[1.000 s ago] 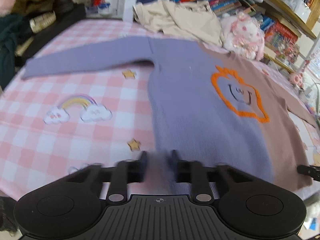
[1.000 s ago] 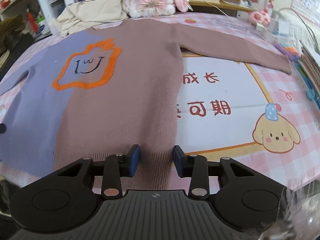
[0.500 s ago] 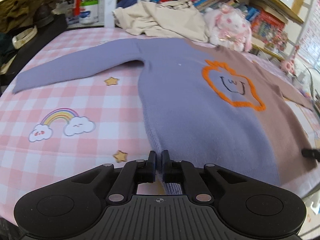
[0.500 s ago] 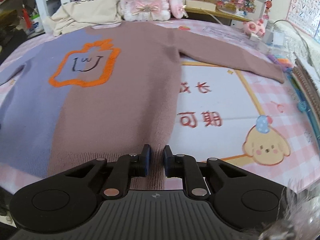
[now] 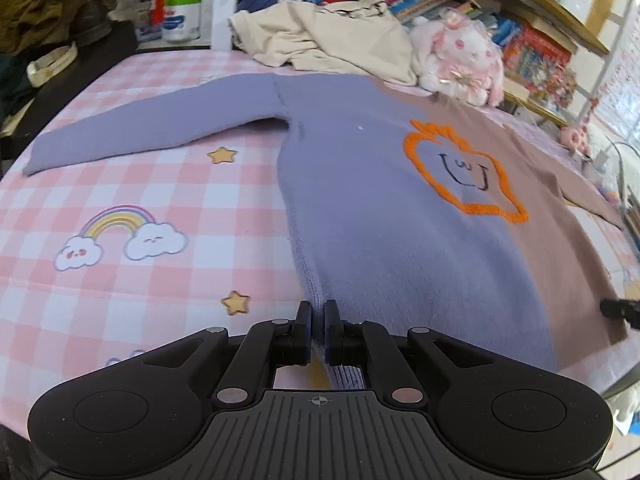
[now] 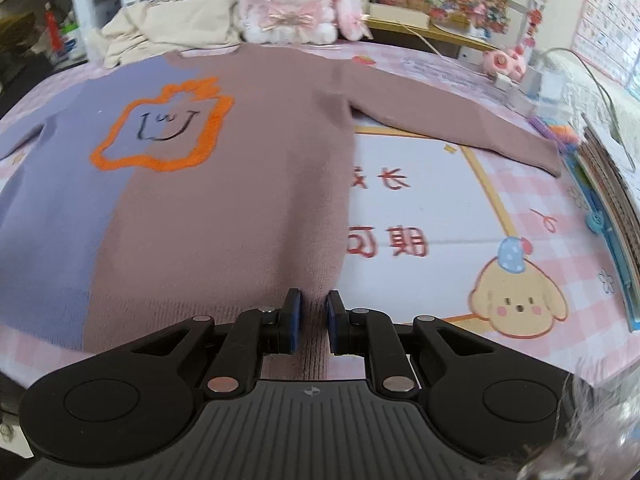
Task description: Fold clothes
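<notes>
Knit sweater (image 5: 384, 216) hem corners pinched: left gripper (image 5: 318, 330), right gripper (image 6: 313, 322).

Sweater (image 6: 224, 184): half purple, half brown, laid flat face-up on the worktop (image 6: 540, 216), which has a pink checked cover. Orange outlined face motif on the chest. Brown sleeve stretched out toward the right edge. Right claw (image 6: 313, 312): closed on the ribbed brown hem near the sweater's right side seam, fabric pinched between the blue pads. Far edge: plush rabbit (image 6: 292, 4), cream garment (image 6: 168, 28) in a heap beside it. Right edge: stacked books (image 6: 608, 184).
</notes>
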